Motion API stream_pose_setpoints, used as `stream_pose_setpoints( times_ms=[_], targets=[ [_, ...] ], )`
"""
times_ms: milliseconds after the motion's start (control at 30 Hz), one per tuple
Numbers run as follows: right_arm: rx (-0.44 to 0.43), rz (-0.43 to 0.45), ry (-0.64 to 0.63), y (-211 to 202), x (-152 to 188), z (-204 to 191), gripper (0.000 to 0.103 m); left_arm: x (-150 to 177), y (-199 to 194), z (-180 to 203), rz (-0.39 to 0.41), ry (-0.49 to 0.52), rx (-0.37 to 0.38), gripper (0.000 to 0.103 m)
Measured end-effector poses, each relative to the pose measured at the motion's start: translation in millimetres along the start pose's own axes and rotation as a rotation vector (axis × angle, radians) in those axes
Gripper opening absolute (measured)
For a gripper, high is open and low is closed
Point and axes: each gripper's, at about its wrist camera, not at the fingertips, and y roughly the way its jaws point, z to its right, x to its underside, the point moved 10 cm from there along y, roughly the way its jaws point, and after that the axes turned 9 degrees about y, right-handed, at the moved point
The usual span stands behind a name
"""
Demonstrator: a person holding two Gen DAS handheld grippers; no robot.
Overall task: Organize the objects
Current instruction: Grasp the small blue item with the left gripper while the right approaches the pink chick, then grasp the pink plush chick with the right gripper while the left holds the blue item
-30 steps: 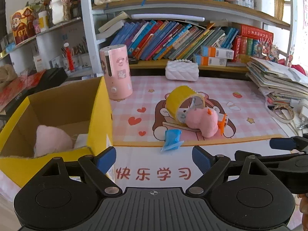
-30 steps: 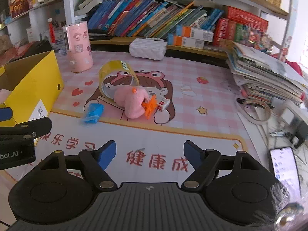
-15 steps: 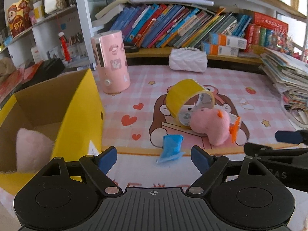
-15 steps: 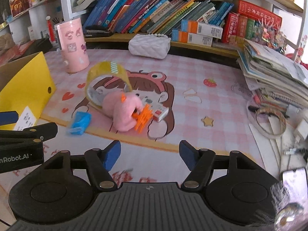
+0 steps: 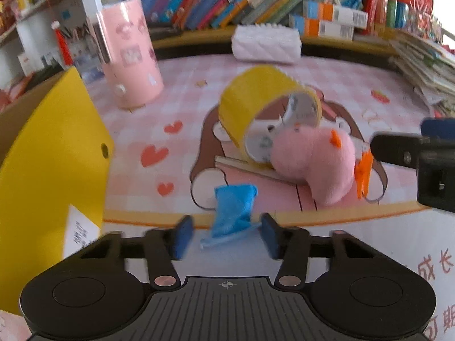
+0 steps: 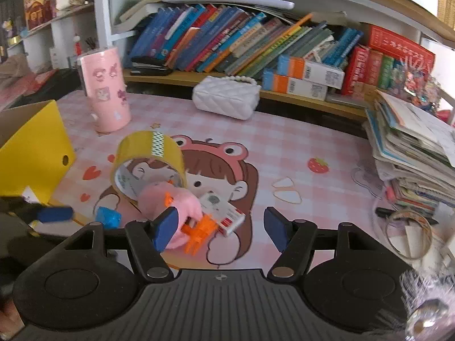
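A small blue packet lies on the cartoon mat between the fingers of my left gripper. The jaws are closing, with a gap still showing at the left pad. Beyond it, a yellow tape roll stands on edge against a pink plush toy and an orange clip. My right gripper is open just in front of the pink plush, the orange clip and a small white and red box. Its left pad overlaps the plush in the picture.
An open yellow box stands at the left. Farther back are a pink cylinder and a white quilted purse, under shelves of books. A stack of papers fills the right edge, with a tape ring below it.
My left gripper came forward and down onto the blue packet, and its jaws narrowed around it. My right gripper moved forward to the plush and clip, and its jaws narrowed slightly.
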Motion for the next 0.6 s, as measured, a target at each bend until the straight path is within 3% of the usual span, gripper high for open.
stream_pose_setpoints(
  times_ms=[100,233,467,600],
  targets=[
    [-0.029,-0.005,-0.008,4,-1,-5,0.066,1,-4,0,-0.002,0.003,0.004,0.028],
    [-0.066,-0.028,-0.032,13,0,-14,0.071,1,-23,-8,0.038,0.004,-0.014,0.027],
    [-0.117,-0.099,-0.117,40,11,-35,0.072,13,-51,-21,0.047,-0.026,-0.021,0.027],
    [-0.091,-0.126,-0.204,57,22,-42,0.071,15,-64,-25,0.07,-0.046,-0.017,0.027]
  ],
)
